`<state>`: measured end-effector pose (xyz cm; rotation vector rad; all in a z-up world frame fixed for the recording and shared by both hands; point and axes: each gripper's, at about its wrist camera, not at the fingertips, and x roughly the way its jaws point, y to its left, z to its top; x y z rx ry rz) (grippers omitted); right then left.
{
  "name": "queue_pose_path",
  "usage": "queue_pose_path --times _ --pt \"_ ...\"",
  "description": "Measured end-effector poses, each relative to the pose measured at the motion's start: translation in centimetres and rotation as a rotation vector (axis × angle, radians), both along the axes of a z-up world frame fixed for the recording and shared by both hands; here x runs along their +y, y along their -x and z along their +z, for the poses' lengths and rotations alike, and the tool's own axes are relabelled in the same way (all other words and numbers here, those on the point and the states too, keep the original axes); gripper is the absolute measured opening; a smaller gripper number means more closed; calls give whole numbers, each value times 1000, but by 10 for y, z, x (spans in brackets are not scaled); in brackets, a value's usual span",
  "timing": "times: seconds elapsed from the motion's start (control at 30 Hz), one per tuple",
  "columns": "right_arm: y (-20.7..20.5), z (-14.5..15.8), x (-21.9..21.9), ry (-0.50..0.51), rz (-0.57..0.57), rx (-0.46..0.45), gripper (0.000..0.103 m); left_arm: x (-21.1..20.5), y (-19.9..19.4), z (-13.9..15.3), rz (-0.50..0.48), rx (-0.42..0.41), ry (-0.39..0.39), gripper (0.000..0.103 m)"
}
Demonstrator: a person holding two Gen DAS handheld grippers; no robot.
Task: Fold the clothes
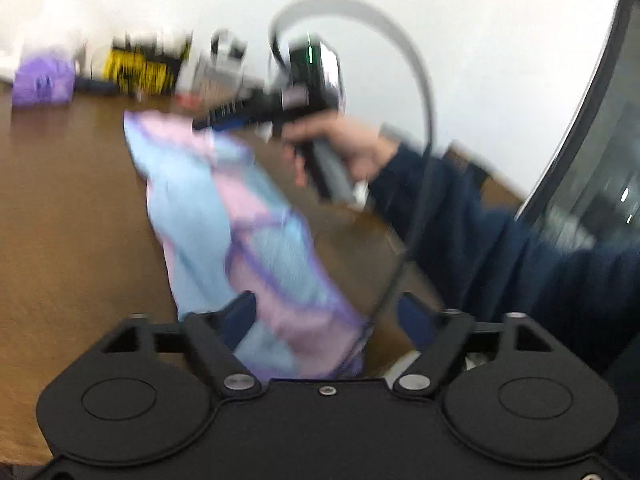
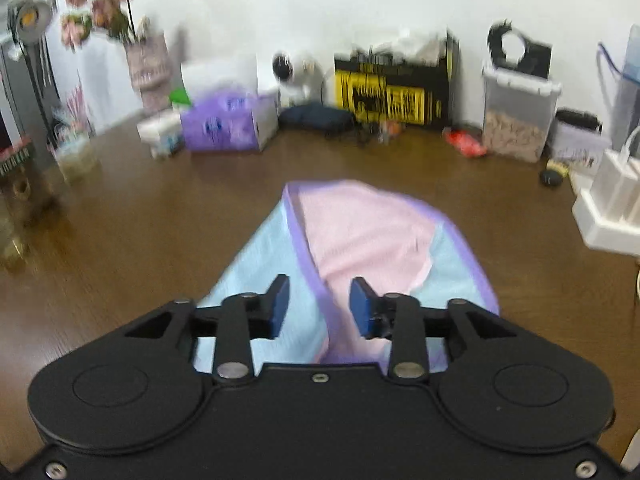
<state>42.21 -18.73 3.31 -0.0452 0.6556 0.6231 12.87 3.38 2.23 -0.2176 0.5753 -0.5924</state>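
Note:
A small garment (image 2: pixel 360 232) in pink and light blue with purple trim lies on the brown table (image 2: pixel 160 220). My right gripper (image 2: pixel 320 306) hovers over its near end, open, blue pads apart with cloth below them and nothing pinched. In the left wrist view the garment (image 1: pixel 200 200) runs as a long strip from my left gripper (image 1: pixel 328 318) towards the far side. The left jaws stand wide open with the cloth's near end passing between them. A hand (image 1: pixel 340 148) holds the right gripper (image 1: pixel 208 122) above the strip's far end, blurred.
Along the far wall stand a purple tissue pack (image 2: pixel 224 124), a yellow-and-black box (image 2: pixel 394 98), a lidded clear container (image 2: pixel 516 120), a vase of flowers (image 2: pixel 148 68) and a red item (image 2: pixel 466 142). A white stand (image 2: pixel 612 208) sits at the right edge. A dark blue sleeve (image 1: pixel 480 232) crosses the right side.

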Motion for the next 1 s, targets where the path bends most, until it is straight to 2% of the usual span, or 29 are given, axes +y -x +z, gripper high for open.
queue_pose_path --times 0.07,0.1,0.17,0.23,0.3,0.37,0.4,0.43,0.47,0.53,0.6,0.73,0.77,0.83,0.9,0.93,0.97,1.0 --pt "-10 9 12 3 31 -37 60 0 -12 -9 92 47 -98 80" --pt "-23 9 28 23 63 -38 60 0 -17 -15 106 70 -122 80" --pt "-40 8 48 47 98 -35 60 -2 -30 -33 102 125 -166 72" --pt "-66 -5 74 87 129 11 60 -6 -36 -40 69 157 -185 68" --pt "-81 -14 89 103 147 41 59 -7 -40 -46 39 178 -193 52" --pt "-95 -23 99 126 147 56 55 -7 -45 -53 18 216 -201 19" --pt "-105 -30 104 145 134 55 38 -6 -46 -56 19 219 -197 16" --pt "-108 -32 106 147 130 60 28 -5 -46 -58 19 221 -193 14" --pt "-115 -37 107 144 125 82 6 -2 -47 -58 15 221 -189 14" --pt "-120 -40 106 131 118 81 3 0 -45 -59 11 224 -180 13" --pt "-129 -41 103 115 40 28 3 1 -49 -57 13 227 -181 13" --pt "-145 -46 100 100 -57 -3 3 2 -50 -53 26 225 -178 12" --pt "-150 -49 102 105 -59 0 4 3 -50 -53 28 224 -179 13" --pt "-150 -51 104 121 -58 -2 15 4 -49 -51 47 219 -187 16" --pt "-144 -42 101 127 -74 -21 49 2 -46 -47 57 198 -198 38" --pt "-140 -37 98 121 -76 -32 56 3 -41 -41 71 164 -205 60" --pt "-136 -32 95 113 -77 -45 59 4 -34 -35 79 132 -207 70" --pt "-125 -19 87 101 -70 -71 59 5 -26 -28 81 98 -209 71"
